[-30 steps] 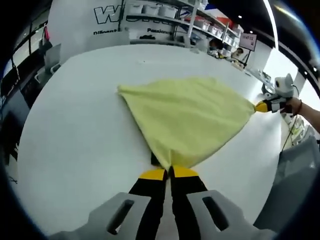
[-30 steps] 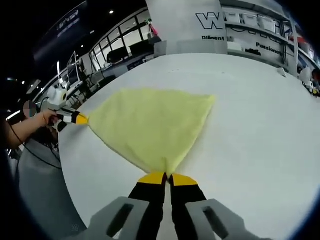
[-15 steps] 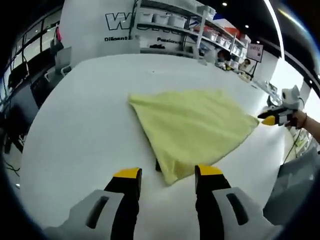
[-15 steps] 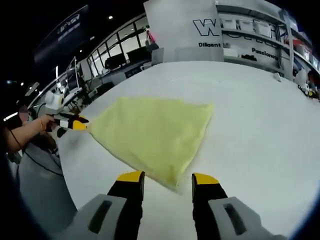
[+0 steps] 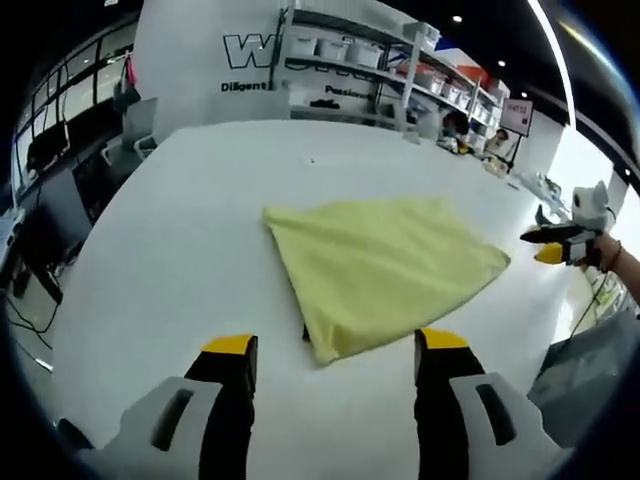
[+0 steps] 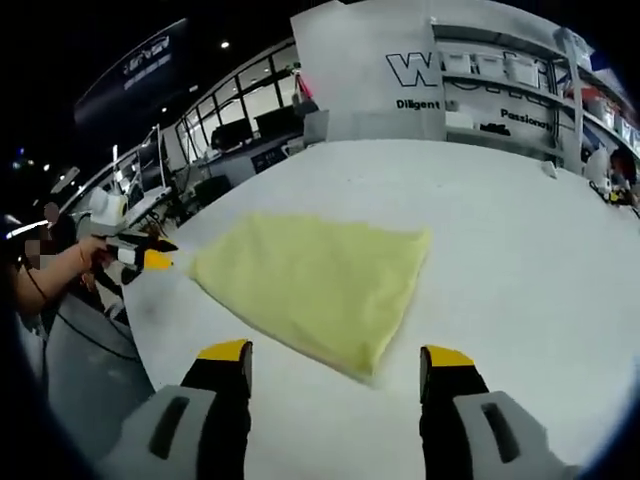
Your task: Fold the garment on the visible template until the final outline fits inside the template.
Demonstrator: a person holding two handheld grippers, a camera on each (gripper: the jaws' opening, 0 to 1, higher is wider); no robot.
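Now both jaws stand wide, clear of the yellow garment [image 5: 375, 270] lying flat on the white table [image 5: 160, 250].
Next I'd judge each corner pinch squarely: my left gripper [image 5: 333, 347] near one corner, right gripper [image 6: 338, 354] at the other.

A yellow cloth [image 5: 385, 270] lies flat on the white table [image 5: 180, 240]. The left gripper [image 5: 335, 345] is wide apart, just near it. The right gripper [image 5: 550, 248] is off to the side.
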